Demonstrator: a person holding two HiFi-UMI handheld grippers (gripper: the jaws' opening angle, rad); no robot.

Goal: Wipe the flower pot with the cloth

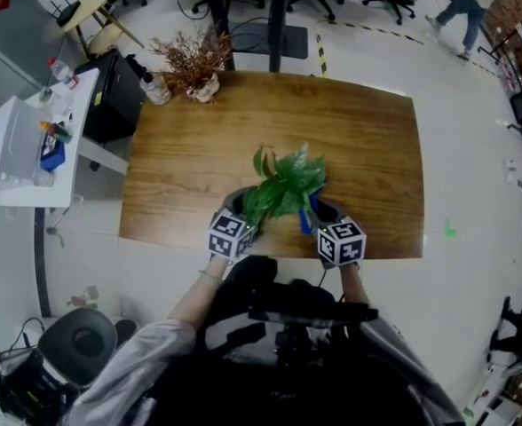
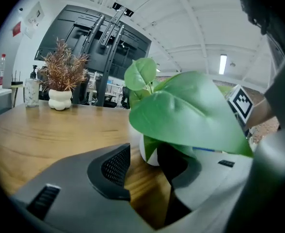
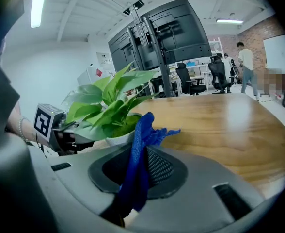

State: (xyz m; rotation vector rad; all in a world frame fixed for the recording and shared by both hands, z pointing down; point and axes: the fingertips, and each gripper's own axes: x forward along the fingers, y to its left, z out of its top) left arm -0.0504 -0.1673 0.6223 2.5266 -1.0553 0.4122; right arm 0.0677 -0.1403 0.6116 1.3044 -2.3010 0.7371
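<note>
A leafy green plant (image 1: 283, 185) stands near the front edge of the wooden table (image 1: 367, 149); in the head view its leaves hide the pot. The left gripper view shows the white pot (image 2: 148, 152) under big leaves, right at the tips of my left gripper (image 2: 150, 168), which is open with bare wood between its jaws. My left gripper (image 1: 237, 208) is at the plant's left. My right gripper (image 3: 135, 176) is shut on a blue cloth (image 3: 140, 149) that sticks up close to the pot (image 3: 117, 140). In the head view, cloth (image 1: 307, 218) and right gripper (image 1: 321, 213) are at the plant's right.
At the table's far left corner stand a white vase of dried twigs (image 1: 199, 69) (image 2: 61, 98) and a pump bottle (image 1: 153, 87). A white side table (image 1: 21, 149) is at the left. Office chairs and a walking person (image 1: 470, 7) are beyond the table.
</note>
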